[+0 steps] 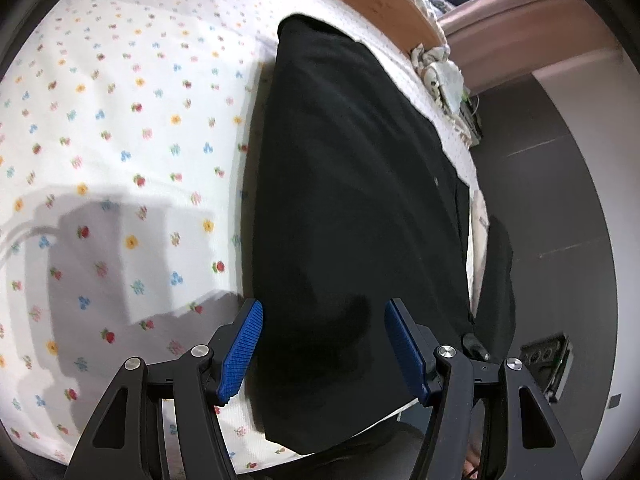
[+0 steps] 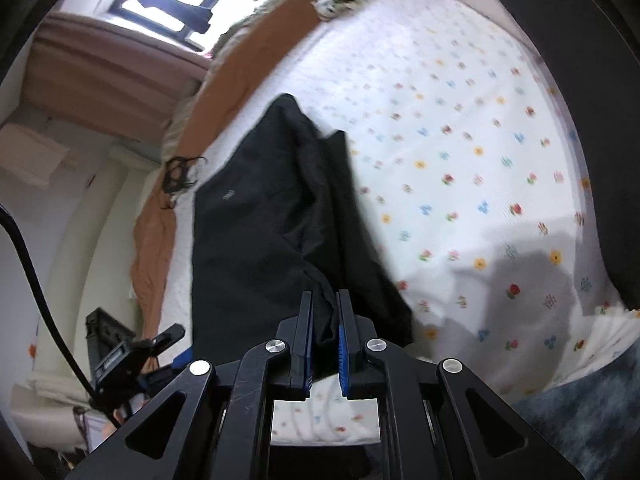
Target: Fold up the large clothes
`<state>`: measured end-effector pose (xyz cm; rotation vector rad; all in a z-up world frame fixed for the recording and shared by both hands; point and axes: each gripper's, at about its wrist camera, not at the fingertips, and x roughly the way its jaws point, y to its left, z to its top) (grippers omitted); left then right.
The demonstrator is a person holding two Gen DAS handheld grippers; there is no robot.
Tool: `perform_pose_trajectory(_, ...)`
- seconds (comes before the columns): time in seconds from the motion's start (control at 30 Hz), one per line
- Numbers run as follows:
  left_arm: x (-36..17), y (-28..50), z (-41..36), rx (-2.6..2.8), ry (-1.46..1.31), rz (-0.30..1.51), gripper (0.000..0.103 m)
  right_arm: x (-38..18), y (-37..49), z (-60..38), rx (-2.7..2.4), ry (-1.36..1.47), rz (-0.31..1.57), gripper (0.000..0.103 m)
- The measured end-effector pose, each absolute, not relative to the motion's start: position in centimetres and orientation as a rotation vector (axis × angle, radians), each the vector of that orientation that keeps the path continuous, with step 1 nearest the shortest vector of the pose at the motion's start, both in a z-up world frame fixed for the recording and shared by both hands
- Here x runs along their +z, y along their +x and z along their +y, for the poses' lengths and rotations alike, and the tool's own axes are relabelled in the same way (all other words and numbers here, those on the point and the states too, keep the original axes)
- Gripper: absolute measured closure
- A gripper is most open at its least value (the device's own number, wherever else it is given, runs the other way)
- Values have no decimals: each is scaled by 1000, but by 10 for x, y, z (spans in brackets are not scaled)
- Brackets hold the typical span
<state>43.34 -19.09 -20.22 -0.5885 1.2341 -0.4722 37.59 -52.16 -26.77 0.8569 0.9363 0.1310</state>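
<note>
A large black garment (image 1: 352,184) lies in a long band on the flowered bed sheet (image 1: 120,128), running away from me. My left gripper (image 1: 322,312) hangs open just above the garment's near end, its blue pads (image 1: 242,350) well apart and not touching the cloth. In the right wrist view the same black garment (image 2: 256,216) has a bunched fold rising toward me. My right gripper (image 2: 325,300) is shut on that fold, with black cloth pinched between the pads. The left gripper (image 2: 132,354) shows at the lower left of that view.
The flowered sheet (image 2: 460,168) spreads wide to one side of the garment. An orange-brown blanket (image 2: 224,92) runs along the bed's far edge, with crumpled pale fabric (image 1: 440,68) beyond it. Dark floor (image 1: 560,200) lies off the bed's side. A window (image 2: 172,4) shines behind.
</note>
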Motion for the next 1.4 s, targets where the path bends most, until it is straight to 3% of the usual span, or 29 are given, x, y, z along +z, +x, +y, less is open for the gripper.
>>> perform_pose_trajectory(0.27,-211,434,-189,-454,-601,1253,39,-274,400,-517,125,815,1017,91)
perform_pose_trajectory(0.33,-212,434,-188,-450,-597,1249,39,-267,403,-518,120,791,1033,86)
perform_pose_trajectory(0.4,-212,435,-185,-448,-600,1247,39,-252,406,-519,89,741,1024,66)
perform_pose_trajectory(0.47,-210,439,-184,-445,-606,1243,39,-235,412,-522,64,692,975,59)
perform_pose_trajectory(0.73,-204,459,-179,-431,-615,1212,39,-209,470,-515,146,630,925,59)
perform_pose_trajectory(1.3,-211,514,-172,-392,-624,1204,39,-242,570,-509,194,610,983,59)
perform_pose_trajectory(1.37,-210,519,-175,-390,-620,1200,39,-240,576,-508,205,603,973,62)
perform_pose_trajectory(1.4,-210,521,-176,-390,-617,1199,39,-240,579,-507,209,594,975,70)
